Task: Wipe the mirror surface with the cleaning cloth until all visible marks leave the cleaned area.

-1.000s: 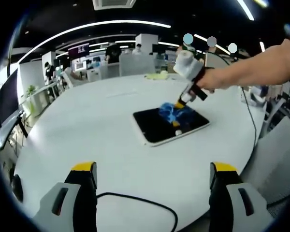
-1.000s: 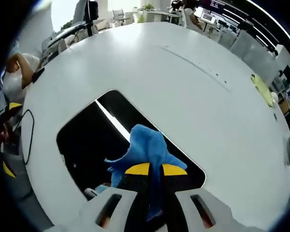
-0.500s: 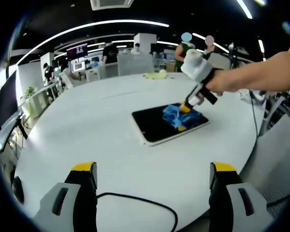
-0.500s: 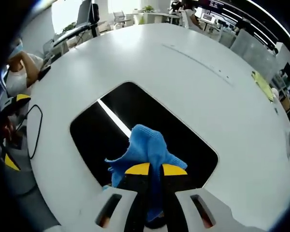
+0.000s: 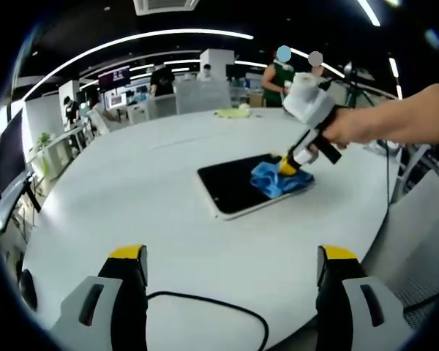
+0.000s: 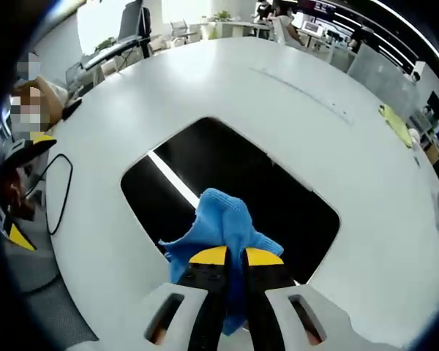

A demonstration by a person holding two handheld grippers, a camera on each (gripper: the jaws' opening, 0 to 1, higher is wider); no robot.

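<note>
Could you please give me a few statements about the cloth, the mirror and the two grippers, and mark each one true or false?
1. The right gripper is shut on the cloth. True.
2. The cloth is yellow. False: it is blue.
3. The left gripper holds the mirror. False: its fingers are open above the table, apart from the mirror.
4. The cloth rests on the mirror near one edge. True.
5. The mirror stands upright. False: it lies flat on the table.
6. A black cable lies on the table near the left gripper. True.
</note>
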